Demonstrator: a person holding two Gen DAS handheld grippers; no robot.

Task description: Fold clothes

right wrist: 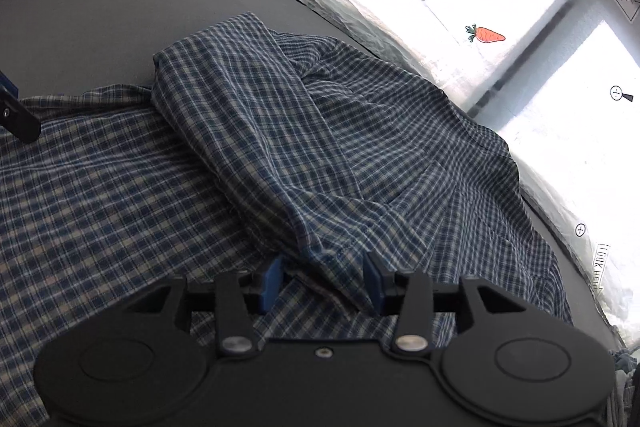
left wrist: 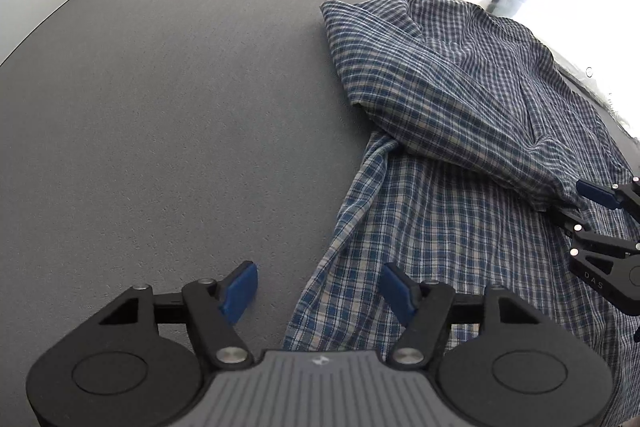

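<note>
Checked shirt [left wrist: 460, 147], soft, light and limp, lying half-folded on the right of the grey worktop [left wrist: 160, 107]; left gripper [left wrist: 318, 291] spread over its near hem, right gripper [right wrist: 322, 281] spread astride a sleeve fold, hems offering the best hold.

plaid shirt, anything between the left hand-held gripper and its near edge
Nothing visible. The left hand-held gripper hangs open over the plaid shirt, straddling its edge: one finger over bare grey table, the other over the cloth, with only open space between.
</note>
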